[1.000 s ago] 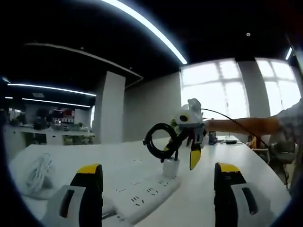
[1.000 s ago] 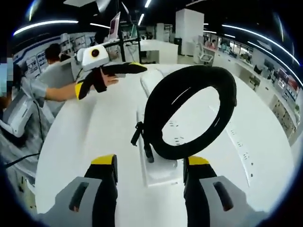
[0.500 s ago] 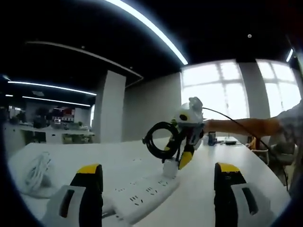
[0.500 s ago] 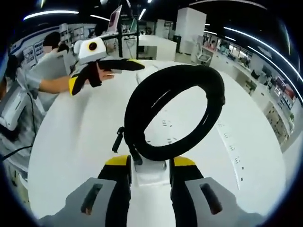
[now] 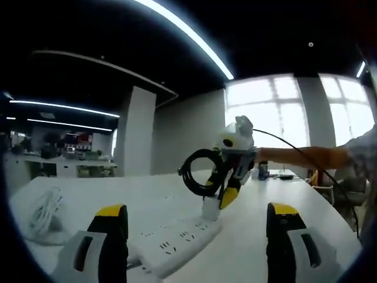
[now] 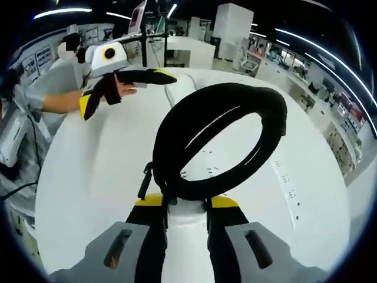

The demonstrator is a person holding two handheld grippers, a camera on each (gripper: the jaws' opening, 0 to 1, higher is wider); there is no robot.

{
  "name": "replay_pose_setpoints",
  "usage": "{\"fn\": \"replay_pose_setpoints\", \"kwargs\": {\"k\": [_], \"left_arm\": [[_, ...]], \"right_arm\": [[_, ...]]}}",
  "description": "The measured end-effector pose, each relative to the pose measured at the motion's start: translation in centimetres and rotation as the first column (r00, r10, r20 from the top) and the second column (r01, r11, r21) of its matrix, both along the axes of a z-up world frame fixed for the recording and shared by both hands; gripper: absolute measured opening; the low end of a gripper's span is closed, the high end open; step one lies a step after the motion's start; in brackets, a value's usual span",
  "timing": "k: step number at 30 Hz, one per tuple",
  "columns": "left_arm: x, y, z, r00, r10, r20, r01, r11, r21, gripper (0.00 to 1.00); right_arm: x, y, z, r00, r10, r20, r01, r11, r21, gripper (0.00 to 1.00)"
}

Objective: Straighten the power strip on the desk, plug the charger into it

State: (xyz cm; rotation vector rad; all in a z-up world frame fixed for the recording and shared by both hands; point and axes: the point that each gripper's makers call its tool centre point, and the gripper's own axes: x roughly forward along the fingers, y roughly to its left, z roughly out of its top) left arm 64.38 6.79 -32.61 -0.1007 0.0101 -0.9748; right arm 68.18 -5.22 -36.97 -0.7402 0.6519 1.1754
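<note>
The right gripper (image 6: 185, 206) is clamping its yellow-tipped jaws on the white charger (image 6: 187, 213), squeezing the block from both sides. In the left gripper view that same gripper (image 5: 227, 197) is holding the charger (image 5: 211, 207) upright at the far end of the power strip (image 5: 177, 239), and the block appears to be sitting in or just over the last socket; I cannot tell whether the prongs are fully home.

The charger's black cable (image 6: 221, 144) is bundled in a tight coil that is standing up off the top of the block, looping above the jaws. That coil looks springy and a little top-heavy, so it will likely tug the light plastic block sideways if the hold is loose. The smooth flat sides of the block are the sensible place to hold, low down, as the jaws are doing now, and pushing straight down along the prongs should seat it.

The left gripper (image 5: 197, 236) is hanging with its jaws wide apart and nothing between them, near the close end of the strip. The strip is lying flat on the white desk (image 5: 265, 236), its long axis running away from the left gripper toward the charger, sockets facing up. It is rigid and light, so it may slide when pressed.
</note>
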Motion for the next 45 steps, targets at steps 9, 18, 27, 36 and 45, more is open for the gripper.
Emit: {"fn": "replay_pose_setpoints", "kwargs": {"k": [9,18,27,36,45], "left_arm": [[-0.1,0.0,-0.4,1.000,-0.001,-0.011,0.001,1.000,0.005,0.99],[0.1,0.1,-0.6,1.000,-0.001,-0.029,0.000,1.000,-0.013,0.99],[-0.5,0.4,0.3,1.000,0.005,-0.012,-0.005,0.999,-0.033,0.99],[-0.4,0.7,0.3,1.000,0.014,-0.012,-0.015,0.999,-0.037,0.99],[-0.2,1.3,0.0,0.999,0.034,-0.015,-0.035,0.999,-0.038,0.99]], "right_arm": [[-0.3,-0.2,-0.5,1.000,0.020,0.018,-0.016,0.976,-0.216,0.23],[0.0,-0.6,-1.1,0.986,-0.052,-0.160,-0.014,0.921,-0.388,0.22],[-0.7,-0.7,-1.7,0.973,-0.077,-0.219,-0.044,0.867,-0.497,0.21],[-0.3,-1.7,-2.4,0.999,-0.010,-0.034,-0.013,0.774,-0.633,0.22],[-0.6,-1.8,-2.4,1.000,-0.025,0.011,0.026,0.755,-0.655,0.22]]}}
